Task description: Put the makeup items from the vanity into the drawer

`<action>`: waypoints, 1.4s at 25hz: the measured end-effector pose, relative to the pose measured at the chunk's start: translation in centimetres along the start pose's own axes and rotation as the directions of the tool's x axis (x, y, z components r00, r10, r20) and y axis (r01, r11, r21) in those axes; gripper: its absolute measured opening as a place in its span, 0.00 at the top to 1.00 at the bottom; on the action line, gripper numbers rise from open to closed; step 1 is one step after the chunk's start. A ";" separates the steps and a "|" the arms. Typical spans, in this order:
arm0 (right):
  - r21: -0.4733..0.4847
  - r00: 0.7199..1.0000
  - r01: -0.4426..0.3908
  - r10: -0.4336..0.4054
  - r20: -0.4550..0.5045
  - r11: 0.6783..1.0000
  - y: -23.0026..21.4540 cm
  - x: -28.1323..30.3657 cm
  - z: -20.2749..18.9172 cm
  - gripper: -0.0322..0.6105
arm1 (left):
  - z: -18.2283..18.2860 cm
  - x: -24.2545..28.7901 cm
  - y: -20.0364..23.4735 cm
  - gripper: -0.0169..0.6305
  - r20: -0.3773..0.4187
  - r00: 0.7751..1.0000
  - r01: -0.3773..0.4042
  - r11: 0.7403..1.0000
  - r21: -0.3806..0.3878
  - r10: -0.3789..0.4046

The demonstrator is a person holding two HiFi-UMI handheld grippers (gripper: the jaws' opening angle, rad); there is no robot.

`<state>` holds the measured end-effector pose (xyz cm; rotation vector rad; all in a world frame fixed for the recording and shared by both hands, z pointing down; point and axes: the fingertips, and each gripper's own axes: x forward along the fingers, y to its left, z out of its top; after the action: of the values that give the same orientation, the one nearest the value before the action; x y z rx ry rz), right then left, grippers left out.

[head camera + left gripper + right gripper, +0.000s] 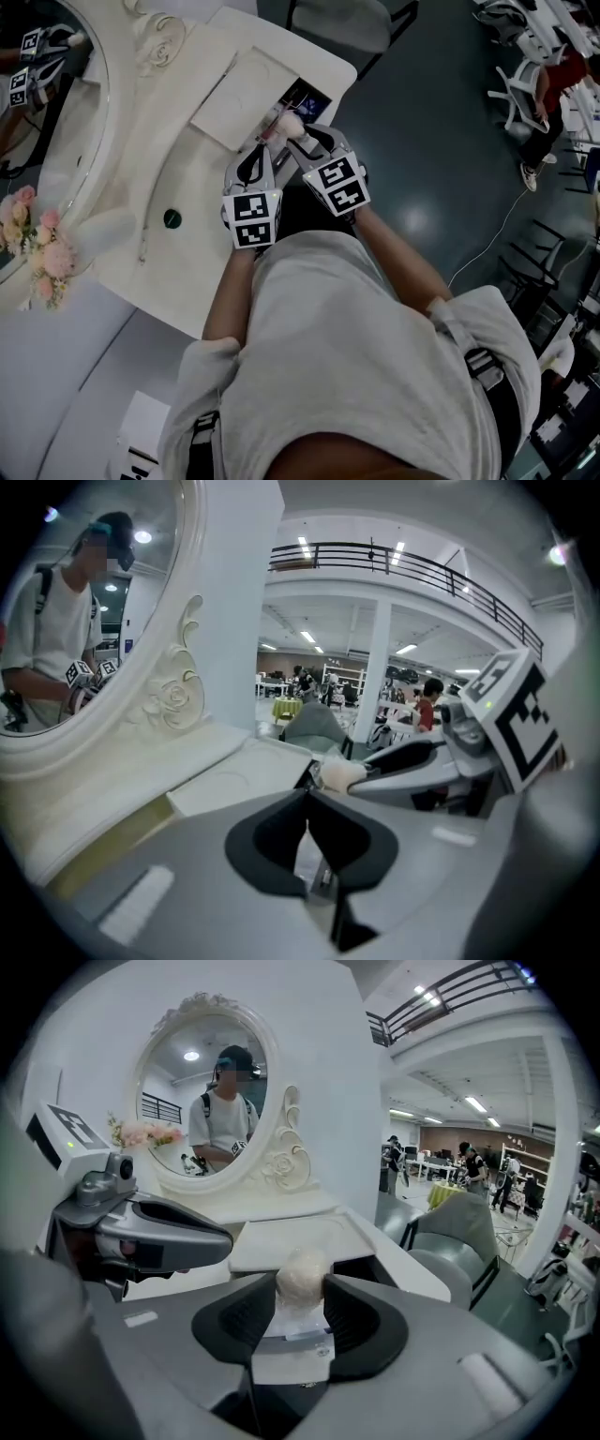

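My right gripper [302,1305] is shut on a cream, egg-shaped makeup sponge [302,1279] in clear wrapping. It hangs over the near edge of the dark open drawer [309,99] at the front of the white vanity [187,178]. In the head view the sponge [288,125] shows at the right gripper's [298,139] tips. My left gripper [261,150] lies close beside it on the left, over the vanity top. Its jaws [307,825] are shut with nothing between them. The left gripper view also catches the sponge [339,773] and the right gripper [422,759].
A small round dark green item [172,218] lies on the vanity top left of the grippers. An oval mirror [47,94] stands at the back, with pink flowers [37,246] beside it. A flat white panel [242,98] lies by the drawer. A grey chair [459,1237] stands beyond the vanity.
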<state>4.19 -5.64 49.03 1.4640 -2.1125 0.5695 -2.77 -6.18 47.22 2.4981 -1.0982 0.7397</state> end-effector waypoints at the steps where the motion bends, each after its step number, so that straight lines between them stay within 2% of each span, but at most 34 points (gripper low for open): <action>1: 0.003 1.000 0.006 -0.006 -0.002 1.000 -0.4 -0.1 -0.1 0.69 | 0.1 0.3 -0.3 0.97 -0.001 1.000 0.007 1.000 0.001 -0.007; 8: 0.003 0.998 0.024 -0.024 -0.055 1.000 -2.9 0.3 -1.1 0.69 | 0.3 2.3 -1.7 0.97 -0.031 0.999 0.028 1.000 -0.012 -0.028; 13: -0.004 0.993 0.027 -0.028 -0.111 1.000 -4.7 2.0 -1.7 0.69 | 0.1 3.5 -1.7 0.97 -0.058 0.998 0.009 1.000 -0.016 -0.010; 23: -0.098 0.970 -0.018 -0.007 -0.244 0.995 -6.6 5.7 -2.8 0.69 | -0.3 5.0 -0.3 0.97 -0.101 0.995 -0.033 0.997 -0.074 0.025; 31: -0.118 0.964 -0.047 0.014 -0.267 0.992 -7.0 6.8 -3.4 0.68 | -1.0 5.2 0.1 0.97 -0.117 0.992 -0.056 0.992 -0.112 0.043; 35: -0.112 0.961 -0.061 0.028 -0.275 0.992 -7.1 7.0 -3.6 0.62 | -1.3 5.2 0.3 0.97 -0.125 0.991 -0.056 0.993 -0.103 0.043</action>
<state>9.41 -10.97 56.54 1.2002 -1.9317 0.6127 -0.46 -8.76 51.27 2.3129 -1.1285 0.8147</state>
